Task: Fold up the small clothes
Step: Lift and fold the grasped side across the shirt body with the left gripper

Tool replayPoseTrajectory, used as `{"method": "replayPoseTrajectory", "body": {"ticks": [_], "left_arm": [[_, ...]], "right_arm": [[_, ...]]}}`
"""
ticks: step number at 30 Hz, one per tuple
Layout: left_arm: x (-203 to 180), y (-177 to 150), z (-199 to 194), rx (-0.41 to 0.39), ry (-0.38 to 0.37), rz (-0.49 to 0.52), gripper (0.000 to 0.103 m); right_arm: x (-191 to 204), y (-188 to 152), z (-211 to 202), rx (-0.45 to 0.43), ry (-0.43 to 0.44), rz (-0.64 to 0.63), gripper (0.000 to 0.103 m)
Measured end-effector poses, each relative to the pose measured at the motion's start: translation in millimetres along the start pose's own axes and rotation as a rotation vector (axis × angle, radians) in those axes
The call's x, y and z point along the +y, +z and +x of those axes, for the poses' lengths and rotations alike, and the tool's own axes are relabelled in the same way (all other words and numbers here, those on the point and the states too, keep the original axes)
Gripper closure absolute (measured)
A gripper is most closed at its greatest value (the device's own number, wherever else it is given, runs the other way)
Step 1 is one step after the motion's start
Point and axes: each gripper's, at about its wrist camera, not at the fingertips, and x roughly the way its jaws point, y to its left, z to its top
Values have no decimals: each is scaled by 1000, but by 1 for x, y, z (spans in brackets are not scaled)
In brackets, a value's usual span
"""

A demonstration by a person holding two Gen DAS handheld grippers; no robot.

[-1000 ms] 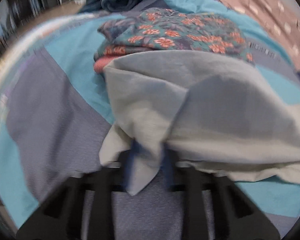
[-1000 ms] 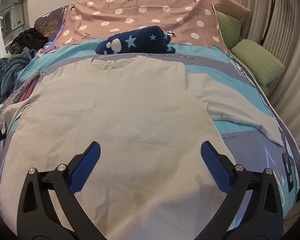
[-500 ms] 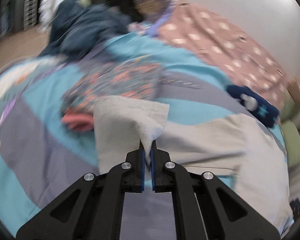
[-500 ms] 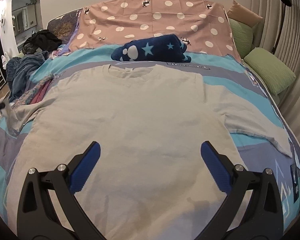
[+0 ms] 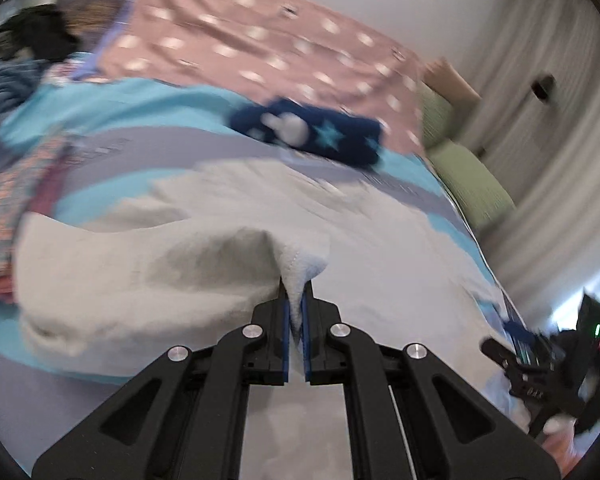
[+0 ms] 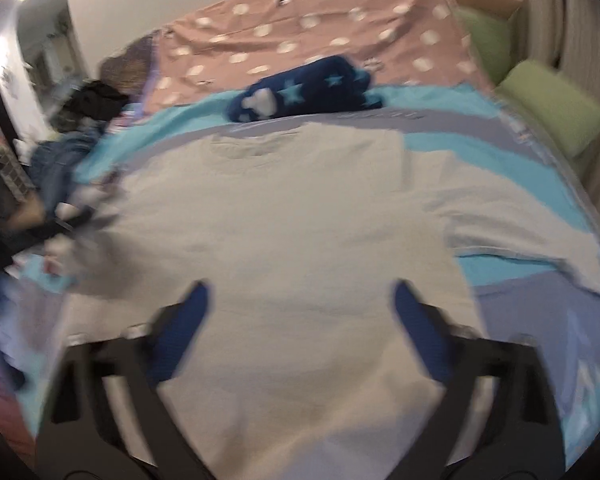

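A bed with a turquoise and grey-violet patterned cover (image 6: 512,164) fills both views, and behind it, at 12 o'clock, hangs a dusty-pink cloth with white dots (image 6: 320,28). A dark blue plush item with light stars (image 6: 300,92) lies just before that cloth, and green pillows (image 6: 552,108) sit at 2 o'clock near the pale curtains.

The pale grey cotton T-shirt (image 6: 300,220) is spread flat on the cover, its neck toward 12 o'clock. In the left wrist view the left claw (image 5: 296,304) is pinched on the edge of one sleeve, with the blue pads pressed together on the cloth, and the sleeve is lifted into a ridge (the picture is blurred). A flowered garment (image 5: 8,200) lies at 9 o'clock beside it.

The right claw (image 6: 300,312) is above the lower body of the shirt. Its jaws have just been closing, but they are apart and no cloth is between them.
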Motion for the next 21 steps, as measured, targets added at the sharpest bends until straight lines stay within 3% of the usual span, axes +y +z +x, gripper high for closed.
{"method": "replayPoseTrajectory", "body": {"ticks": [2,3,4,6,10,13,17,20,21], "left_arm": [[-16,-7,17,40,-16,28,99],[-24,-11,28,66,-21,40,99],[-26,-15,31,77,-18,46,99],[-35,-23,43,103,6,71,99],[-34,-30,45,121,13,56,99],[-33,-34,39,121,14,49,99],[-38,-34,35,114,32,59,99],[-40,-33,34,114,43,60,98],[-40,-33,35,116,43,55,98]], "right_arm": [[-1,15,14,66,174,50,74],[0,21,21,96,238,72,74],[3,28,33,137,312,95,72],[12,40,56,210,385,129,38],[29,52,101,349,517,241,36],[45,57,128,425,519,293,36],[61,56,151,523,591,360,38],[79,62,158,524,630,321,95],[82,66,154,499,620,294,95]]}}
